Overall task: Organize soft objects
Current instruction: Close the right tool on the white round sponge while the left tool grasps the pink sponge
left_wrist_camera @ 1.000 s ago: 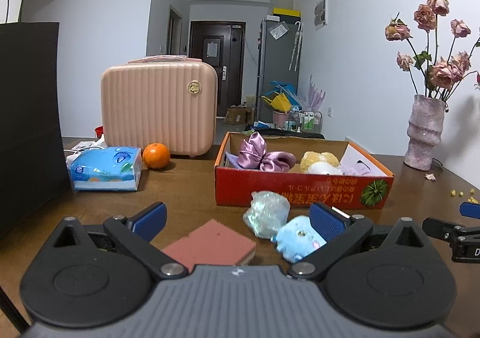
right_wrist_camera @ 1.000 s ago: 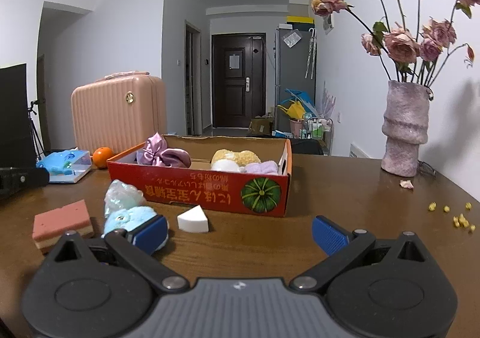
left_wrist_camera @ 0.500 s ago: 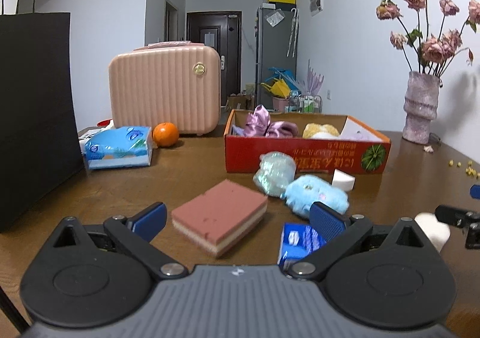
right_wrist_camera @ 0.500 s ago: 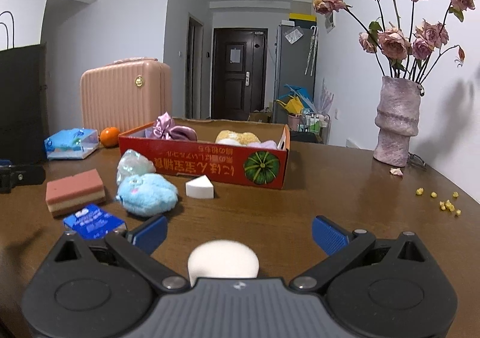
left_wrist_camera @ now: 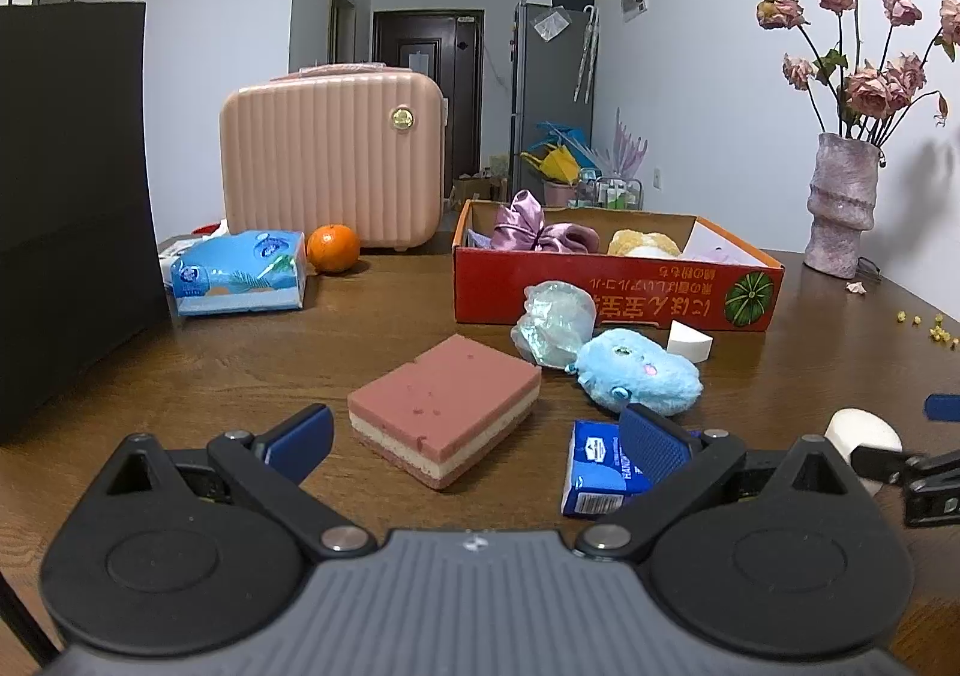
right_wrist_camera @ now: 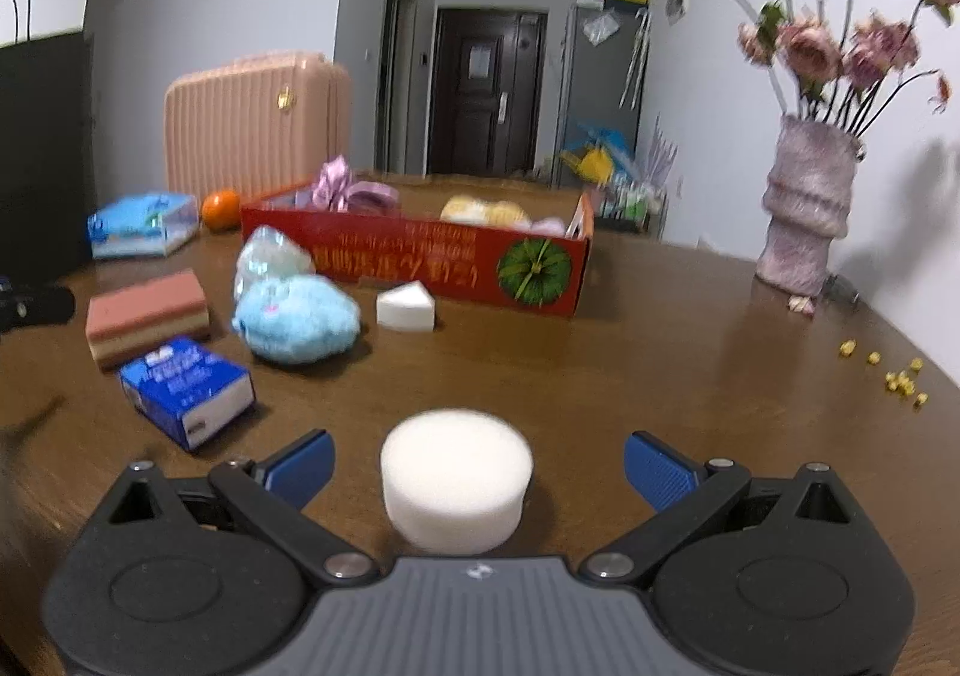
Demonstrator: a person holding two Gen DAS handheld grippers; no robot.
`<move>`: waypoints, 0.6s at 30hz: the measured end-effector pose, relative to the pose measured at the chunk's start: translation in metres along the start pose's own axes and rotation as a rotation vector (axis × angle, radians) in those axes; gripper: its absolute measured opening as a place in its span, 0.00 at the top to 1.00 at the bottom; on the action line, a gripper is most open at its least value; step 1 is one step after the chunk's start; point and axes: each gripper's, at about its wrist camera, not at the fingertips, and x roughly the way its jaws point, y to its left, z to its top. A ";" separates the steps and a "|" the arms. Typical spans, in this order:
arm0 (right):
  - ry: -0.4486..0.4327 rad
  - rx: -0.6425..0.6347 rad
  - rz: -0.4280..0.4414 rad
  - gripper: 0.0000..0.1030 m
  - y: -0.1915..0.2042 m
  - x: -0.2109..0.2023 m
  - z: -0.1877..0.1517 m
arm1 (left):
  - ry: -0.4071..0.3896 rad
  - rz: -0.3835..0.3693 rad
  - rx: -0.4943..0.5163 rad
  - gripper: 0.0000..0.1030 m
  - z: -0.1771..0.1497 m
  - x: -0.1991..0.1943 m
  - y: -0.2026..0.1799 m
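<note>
- The white round sponge (right_wrist_camera: 456,487) sits flat on the counter (right_wrist_camera: 660,376), right between the open fingers of the right tool (right_wrist_camera: 477,463), touching neither. It looks feather-light and squashy, so I'd take it across its curved side, low down, with a gentle squeeze; too hard and it will buckle or pop out.
- The right tool gapes wide with nothing in it.
- The left tool (left_wrist_camera: 474,436) is just as wide open and also empty, hovering before the pink layered sponge (left_wrist_camera: 445,415). That block should be light and springy; its long flat sides give the best hold.
- Near it lie a small blue tissue packet (right_wrist_camera: 186,391), a fluffy blue plush (right_wrist_camera: 297,319), a crinkly clear bag (left_wrist_camera: 555,322) and a white wedge sponge (right_wrist_camera: 406,305). The plush will give under pressure, the bag looks slippery.
- Behind these stands the red cardboard box (right_wrist_camera: 540,271), already holding a purple satin scrunchie (left_wrist_camera: 534,232) and a yellow plush (left_wrist_camera: 642,242), so I take it for the destination.
- Hard to make out: the box's floor and whatever lies deep inside are hidden by its front wall. The left tool's finger covers part of the tissue packet. The right view is blurred, so the box lettering is unreadable. The person's hands are out of sight.
</note>
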 end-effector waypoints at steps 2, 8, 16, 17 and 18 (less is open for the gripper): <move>0.039 -0.009 0.008 0.02 0.001 0.009 0.000 | 0.006 0.003 0.001 0.00 -0.001 0.001 -0.001; 0.108 -0.025 0.022 0.15 0.005 0.029 0.001 | 0.028 0.010 0.000 0.00 -0.002 0.006 -0.001; 0.127 0.022 0.068 0.46 -0.003 0.033 0.001 | 0.040 0.016 -0.003 0.00 -0.002 0.008 0.000; 0.124 0.022 0.069 0.46 -0.003 0.032 0.001 | 0.042 0.016 -0.004 0.00 -0.002 0.009 0.000; 0.120 0.021 0.069 0.47 -0.003 0.032 0.001 | 0.046 0.019 -0.007 0.00 -0.002 0.010 0.001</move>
